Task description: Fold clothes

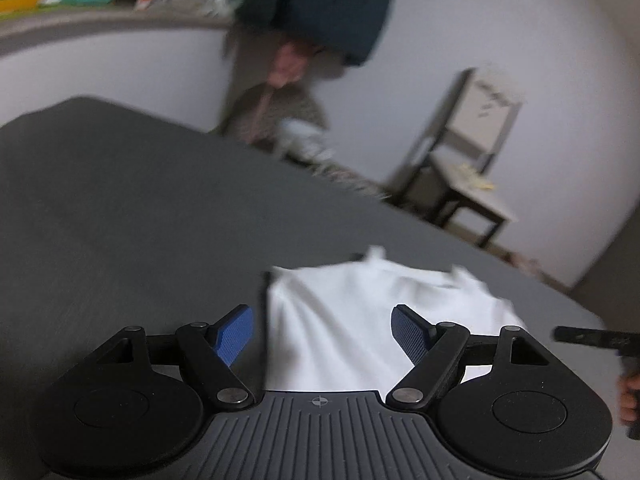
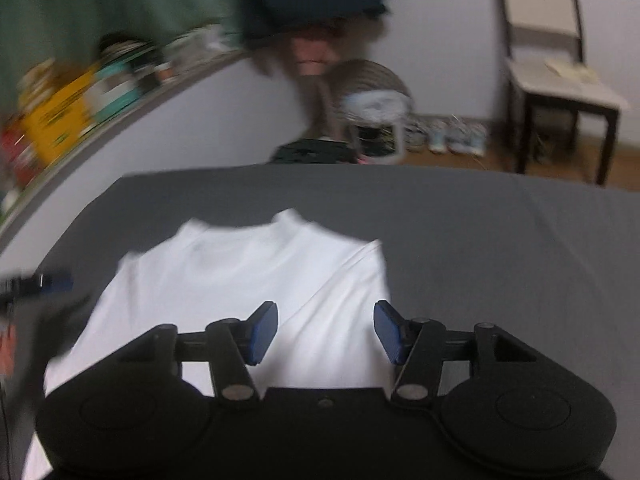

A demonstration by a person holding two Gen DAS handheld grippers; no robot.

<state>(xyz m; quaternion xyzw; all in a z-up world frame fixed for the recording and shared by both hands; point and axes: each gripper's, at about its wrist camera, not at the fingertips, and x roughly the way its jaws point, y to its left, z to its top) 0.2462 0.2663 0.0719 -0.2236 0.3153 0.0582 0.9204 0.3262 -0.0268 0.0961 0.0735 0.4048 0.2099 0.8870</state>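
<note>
Seen from the left wrist, a white shirt [image 1: 360, 320] lies partly folded on a dark grey table [image 1: 120, 220], its edges blurred, the left tongs [image 1: 323, 334] spread above its near part, pinching nothing. From the right wrist, the same white shirt [image 2: 248, 280] shows its collar end farthest from the camera and soft diagonal creases, the right tongs [image 2: 326, 330] spread over its near right part, empty.

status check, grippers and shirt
Left gripper open, empty. Right gripper open, empty. White shirt lies partly folded on grey sheet. Nothing in the way.
</note>
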